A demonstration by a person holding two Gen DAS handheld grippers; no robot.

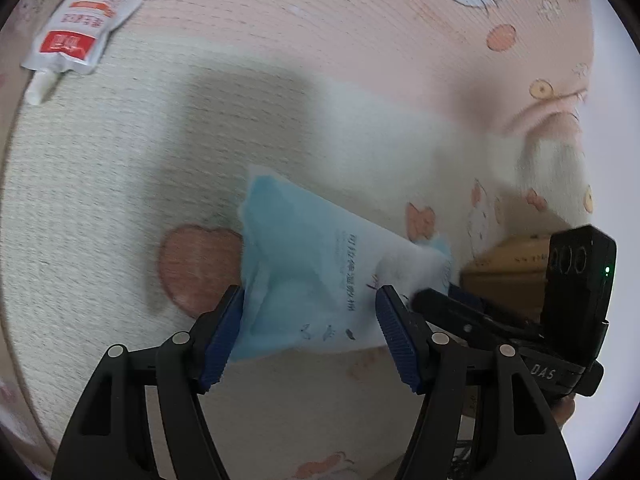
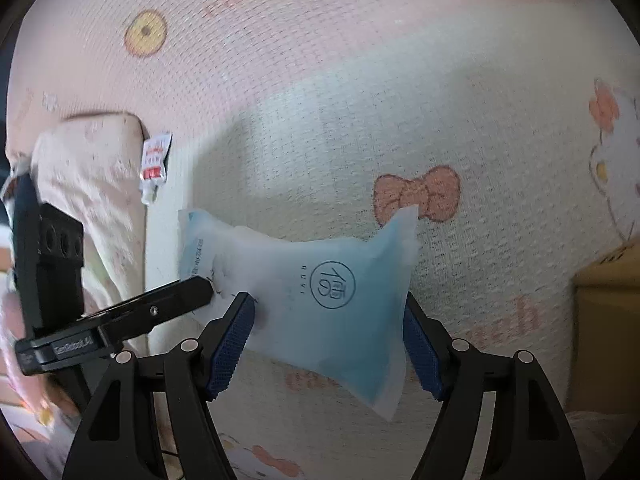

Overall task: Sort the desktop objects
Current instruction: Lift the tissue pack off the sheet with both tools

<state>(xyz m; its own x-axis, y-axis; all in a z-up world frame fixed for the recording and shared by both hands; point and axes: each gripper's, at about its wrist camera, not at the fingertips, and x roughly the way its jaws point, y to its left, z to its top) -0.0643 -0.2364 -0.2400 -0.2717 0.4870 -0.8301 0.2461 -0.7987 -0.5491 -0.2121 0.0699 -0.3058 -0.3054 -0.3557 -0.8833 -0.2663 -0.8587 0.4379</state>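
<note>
Blue sachet [image 2: 340, 300] hangs mid-transfer between both grippers [image 1: 310, 320] [image 2: 328, 332], each closed on it; one must release next.

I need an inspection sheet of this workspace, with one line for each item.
Surface: cartoon-print mat, pink and cream.
Job's things: blue-white pouch between both tools; red-white spout sachet lies apart on the mat.
Clutter: nothing seen.
Grippers: left tool and right tool each straddle the pouch, pads wide apart; grip unclear.
Cables: nothing seen clearly.
Surroundings: tan box at the mat's edge; patterned cloth bundle beside the sachet.
</note>
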